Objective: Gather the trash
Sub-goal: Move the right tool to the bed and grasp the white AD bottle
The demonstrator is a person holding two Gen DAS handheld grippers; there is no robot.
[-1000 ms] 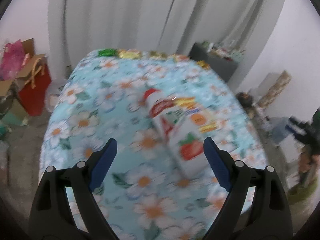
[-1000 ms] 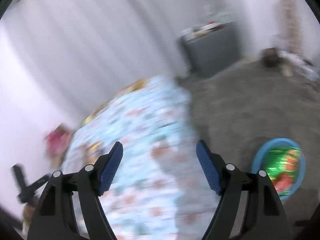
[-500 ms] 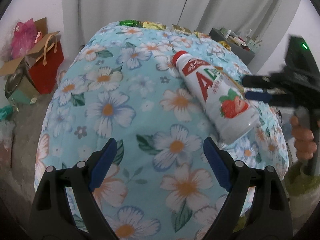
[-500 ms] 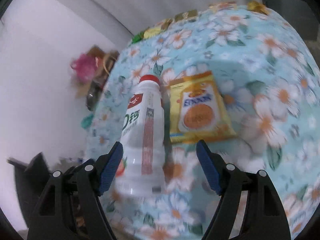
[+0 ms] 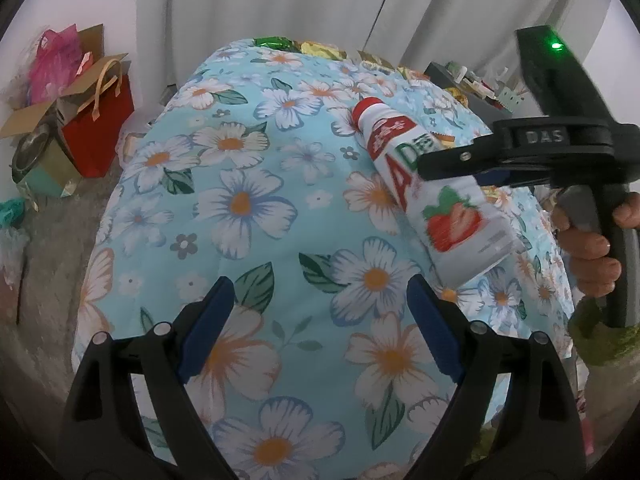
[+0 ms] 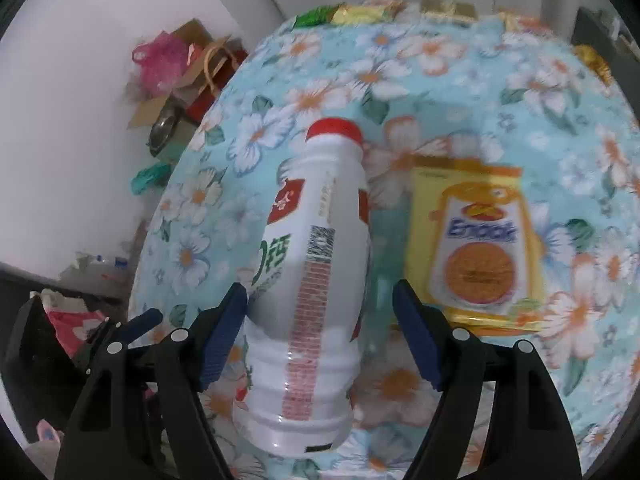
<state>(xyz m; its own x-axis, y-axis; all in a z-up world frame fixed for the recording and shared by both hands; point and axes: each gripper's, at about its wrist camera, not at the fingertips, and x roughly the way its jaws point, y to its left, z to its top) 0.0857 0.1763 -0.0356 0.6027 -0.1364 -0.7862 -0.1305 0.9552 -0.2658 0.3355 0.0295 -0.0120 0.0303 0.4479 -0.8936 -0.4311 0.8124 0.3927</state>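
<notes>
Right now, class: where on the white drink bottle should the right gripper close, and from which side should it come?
Grip the bottle across its wide lower body, coming from its base end. It lies on its side, cap pointing away, already between the open right gripper's fingers.

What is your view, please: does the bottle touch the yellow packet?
Apart. The right wrist view shows floral cloth between the bottle and the yellow packet.

"DAS" is embossed on the right claw (image 5: 452, 164), "Enaak" on the yellow packet (image 6: 476, 252), a big "A" on the bottle (image 5: 432, 196)
</notes>
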